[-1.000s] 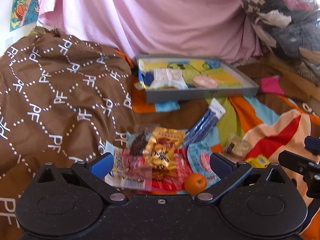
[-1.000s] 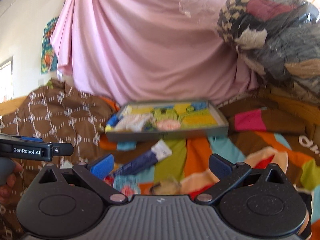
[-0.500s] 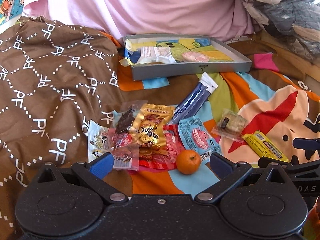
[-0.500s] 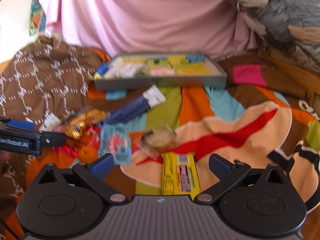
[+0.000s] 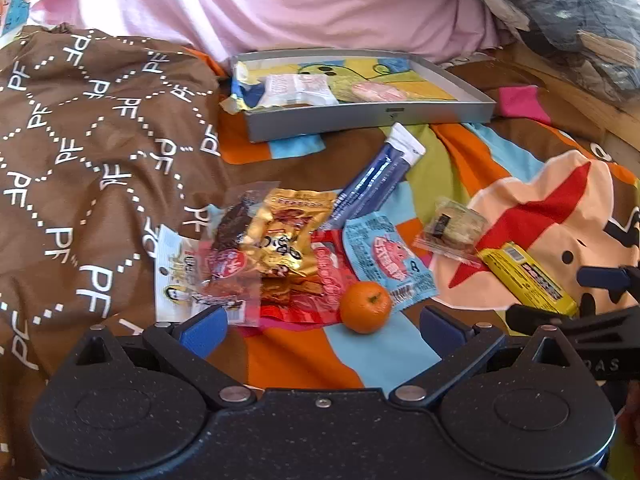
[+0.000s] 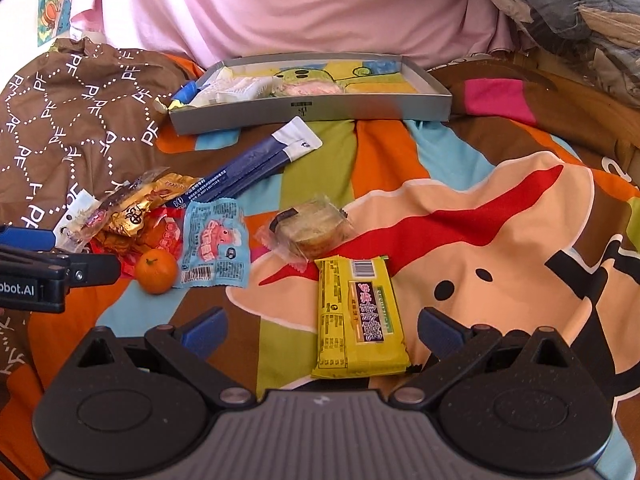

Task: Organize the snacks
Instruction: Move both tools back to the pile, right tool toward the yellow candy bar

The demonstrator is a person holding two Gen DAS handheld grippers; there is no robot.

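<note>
Colorful cartoon blanket (image 6: 460, 216) covers everything, with a brown throw (image 5: 80, 160) bunched on the left. Grey tray (image 6: 312, 114) sits at the back with a few packets inside. Yellow snack bar (image 6: 358, 316) lies between the spread-open right gripper (image 6: 320, 326) fingers, untouched. Left gripper (image 5: 320, 326) is open too, with the small orange (image 5: 365, 307) just ahead.

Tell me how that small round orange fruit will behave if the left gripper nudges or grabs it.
The small round orange fruit looks near-spherical, so a nudge would probably roll it across the colourful blanket. Its smooth peel may slip between the open left gripper pads; squeeze gently.
</note>
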